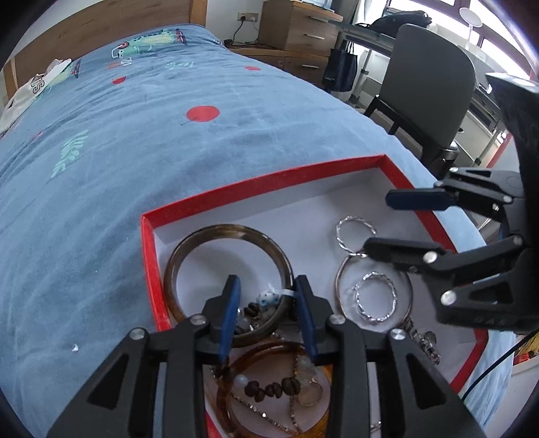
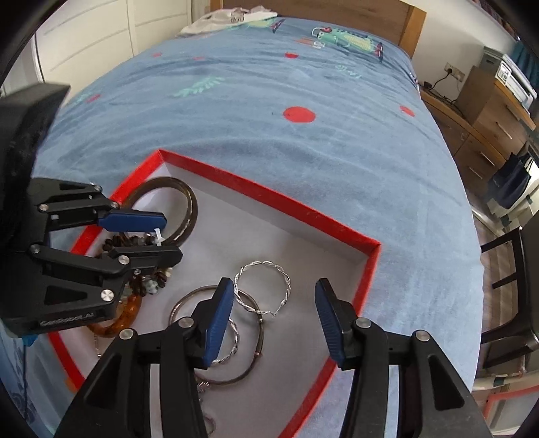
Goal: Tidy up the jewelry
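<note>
A red box lid with a white floor (image 1: 150, 256) (image 2: 370, 269) lies on the bed and holds jewelry. A dark brown bangle (image 1: 188, 246) (image 2: 188, 198), an amber bangle (image 1: 222, 401) (image 2: 129, 318), a brown bead bracelet (image 1: 269, 389), two twisted silver hoops (image 1: 355, 220) (image 2: 286, 279) and a thin metal bangle (image 1: 338, 279) (image 2: 259, 340) lie inside. My left gripper (image 1: 267, 289) (image 2: 161, 236) is open, low over the beads and the dark bangle. My right gripper (image 2: 274, 320) (image 1: 377, 222) is open above the silver hoops, holding nothing.
The bed has a blue patterned cover (image 1: 168, 134). White clothing (image 1: 30, 91) lies near the wooden headboard. A dark chair (image 1: 431, 84), a wooden drawer unit (image 1: 296, 30) and a desk stand beside the bed.
</note>
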{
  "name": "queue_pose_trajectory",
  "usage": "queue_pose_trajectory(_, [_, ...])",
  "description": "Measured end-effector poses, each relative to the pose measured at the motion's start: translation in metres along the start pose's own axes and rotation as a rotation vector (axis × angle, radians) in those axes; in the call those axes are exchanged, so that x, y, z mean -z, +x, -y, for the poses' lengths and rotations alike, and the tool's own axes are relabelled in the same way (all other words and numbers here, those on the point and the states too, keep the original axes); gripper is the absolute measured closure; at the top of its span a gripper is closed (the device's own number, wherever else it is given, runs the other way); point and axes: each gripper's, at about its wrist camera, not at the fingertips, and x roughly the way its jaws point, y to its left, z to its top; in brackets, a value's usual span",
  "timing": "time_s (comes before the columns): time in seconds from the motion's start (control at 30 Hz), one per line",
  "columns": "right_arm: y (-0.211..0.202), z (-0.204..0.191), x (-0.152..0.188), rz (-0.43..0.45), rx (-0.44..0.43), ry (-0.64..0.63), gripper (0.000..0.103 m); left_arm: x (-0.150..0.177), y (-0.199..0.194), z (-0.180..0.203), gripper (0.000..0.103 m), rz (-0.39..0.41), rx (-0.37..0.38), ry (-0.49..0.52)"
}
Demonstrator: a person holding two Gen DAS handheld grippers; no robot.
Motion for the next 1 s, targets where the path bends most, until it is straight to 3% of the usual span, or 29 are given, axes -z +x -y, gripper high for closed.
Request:
queue_pose_trajectory(0.47, [-0.076, -0.001, 0.027, 0.107, 0.014, 0.100, 0.044, 0.008, -0.061, 0.025, 0.061, 0.074, 0.016, 0.011])
queue_pose_trajectory(1.0, [-0.143, -0.077, 0.072, 0.151, -0.022, 0.158, 0.035, 0.076, -0.175, 0.022, 0.054, 0.154, -0.146, -0.040])
